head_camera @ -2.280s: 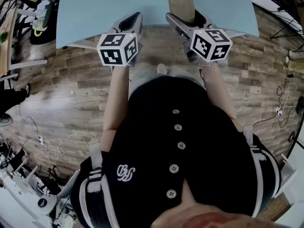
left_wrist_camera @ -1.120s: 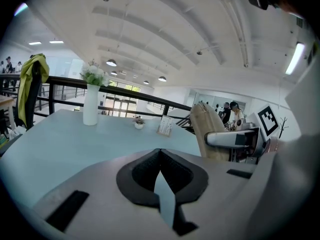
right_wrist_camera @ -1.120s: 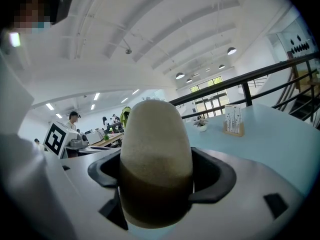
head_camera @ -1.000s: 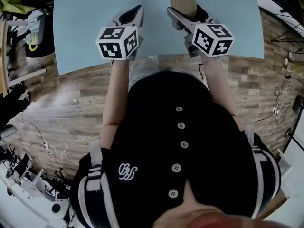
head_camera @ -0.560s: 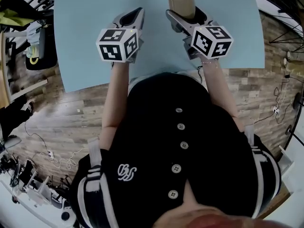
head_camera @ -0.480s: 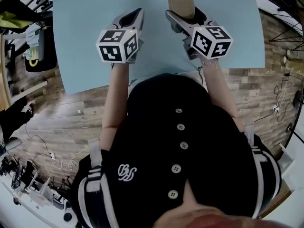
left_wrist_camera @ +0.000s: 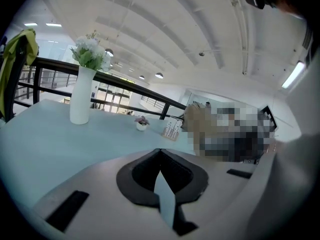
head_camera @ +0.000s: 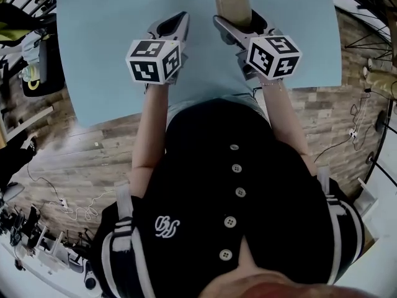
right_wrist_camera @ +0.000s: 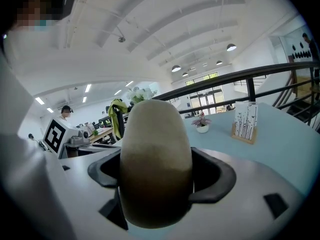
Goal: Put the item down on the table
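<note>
Upper left in my left gripper view I see a white vase (left_wrist_camera: 80,101) of flowers; mid-frame, a small potted plant (left_wrist_camera: 142,123) beside a card holder (left_wrist_camera: 172,129).

head view: steeply down | gripper views: level, forward (close) | shared: table (head_camera: 111,42)

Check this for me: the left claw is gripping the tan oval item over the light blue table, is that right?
No. The right claw grips the tan oval item over the light blue table; the left claw is shut on nothing. The right gripper view shows it.
</note>
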`<action>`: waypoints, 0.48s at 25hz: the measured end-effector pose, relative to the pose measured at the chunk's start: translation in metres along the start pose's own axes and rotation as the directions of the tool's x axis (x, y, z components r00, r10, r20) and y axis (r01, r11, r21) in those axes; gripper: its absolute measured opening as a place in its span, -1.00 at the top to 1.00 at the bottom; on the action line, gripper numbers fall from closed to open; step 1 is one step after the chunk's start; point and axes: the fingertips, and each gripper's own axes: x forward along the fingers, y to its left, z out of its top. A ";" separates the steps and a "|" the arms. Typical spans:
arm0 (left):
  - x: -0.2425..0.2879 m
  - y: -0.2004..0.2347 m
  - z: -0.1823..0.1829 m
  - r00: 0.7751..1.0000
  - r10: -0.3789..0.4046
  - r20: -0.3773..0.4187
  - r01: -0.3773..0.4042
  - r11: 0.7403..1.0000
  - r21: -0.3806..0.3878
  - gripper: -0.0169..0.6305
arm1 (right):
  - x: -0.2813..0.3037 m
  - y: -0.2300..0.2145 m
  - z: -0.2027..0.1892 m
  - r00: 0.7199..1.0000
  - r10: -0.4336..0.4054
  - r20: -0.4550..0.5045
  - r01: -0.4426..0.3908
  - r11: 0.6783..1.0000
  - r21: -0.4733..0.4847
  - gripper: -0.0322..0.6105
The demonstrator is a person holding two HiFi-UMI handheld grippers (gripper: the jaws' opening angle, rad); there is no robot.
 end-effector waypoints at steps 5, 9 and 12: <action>0.000 0.009 -0.003 1.000 0.027 -0.001 -0.027 0.999 -0.023 0.94 | 0.010 -0.002 0.000 1.000 0.016 -0.019 -0.016 1.000 -0.002 -0.34; -0.002 0.011 -0.005 0.998 0.062 0.001 -0.062 0.997 -0.049 0.94 | 0.014 -0.003 0.000 0.998 0.047 -0.040 -0.047 0.999 -0.003 -0.34; -0.003 0.010 -0.011 0.997 0.075 -0.003 -0.075 0.995 -0.070 0.94 | 0.018 -0.004 -0.005 0.996 0.066 -0.066 -0.068 0.998 -0.018 -0.34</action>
